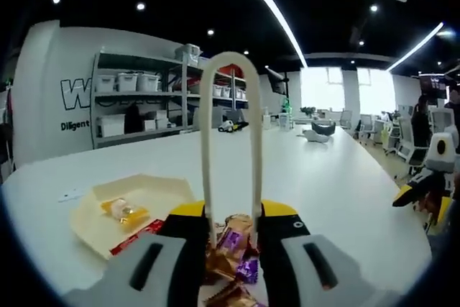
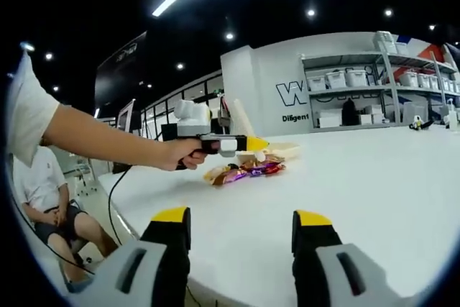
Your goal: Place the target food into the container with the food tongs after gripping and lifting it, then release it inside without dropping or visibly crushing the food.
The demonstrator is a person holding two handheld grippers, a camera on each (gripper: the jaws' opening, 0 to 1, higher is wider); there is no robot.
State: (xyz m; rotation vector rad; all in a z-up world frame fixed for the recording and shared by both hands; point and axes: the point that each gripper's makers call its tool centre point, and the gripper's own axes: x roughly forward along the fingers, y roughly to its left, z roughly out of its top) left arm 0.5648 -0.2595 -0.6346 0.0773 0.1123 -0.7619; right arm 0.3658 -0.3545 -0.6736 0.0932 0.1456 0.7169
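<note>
My left gripper (image 1: 231, 213) is shut on cream food tongs (image 1: 230, 106); their two arms run up from between the jaws to a closed bend at the top. Just below the jaws lies a pile of wrapped candies (image 1: 236, 246), purple and gold. Left of it sits a shallow cream container (image 1: 154, 186) holding one yellow-wrapped candy (image 1: 123, 211). In the right gripper view a person's hand holds the left gripper (image 2: 253, 144) over the candy pile (image 2: 244, 170), with the tongs (image 2: 239, 116) and the container (image 2: 286, 150) behind it. My right gripper (image 2: 244, 228) stands open over bare table, nothing between its fingers.
A long white table (image 1: 338, 177) carries everything. A red wrapper (image 1: 136, 237) lies at the container's near edge. The right gripper (image 1: 420, 186) shows at the table's right side. Shelves with bins (image 1: 136, 98) stand behind. A person sits on a chair (image 2: 50, 206) beyond the table's corner.
</note>
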